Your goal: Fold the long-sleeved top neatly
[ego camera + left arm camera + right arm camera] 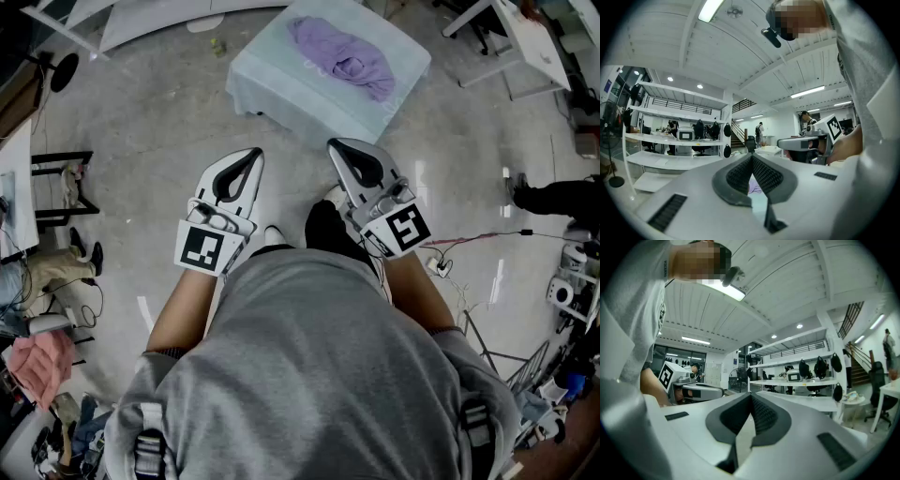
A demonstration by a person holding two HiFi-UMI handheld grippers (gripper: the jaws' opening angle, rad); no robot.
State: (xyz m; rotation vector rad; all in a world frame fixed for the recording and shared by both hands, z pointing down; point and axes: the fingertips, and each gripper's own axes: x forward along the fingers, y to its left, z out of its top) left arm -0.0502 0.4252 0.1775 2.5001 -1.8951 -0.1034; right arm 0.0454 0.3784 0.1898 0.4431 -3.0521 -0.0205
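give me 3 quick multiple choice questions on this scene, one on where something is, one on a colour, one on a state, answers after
1. Where does the crumpled top lie?
A. on the floor
B. on the cloth-covered table ahead of the person
C. on a chair

2. What colour is the top?
A. purple
B. red
C. green

3. How do the fingers of the left gripper and the right gripper stand?
A. both shut and empty
B. both wide open
C. each shut on a sleeve

Answers:
1 B: the head view shows it bunched on the table, beyond both grippers.
2 A: it shows plainly purple in the head view.
3 A: each gripper view shows its fingers meeting at the tips with nothing between them.
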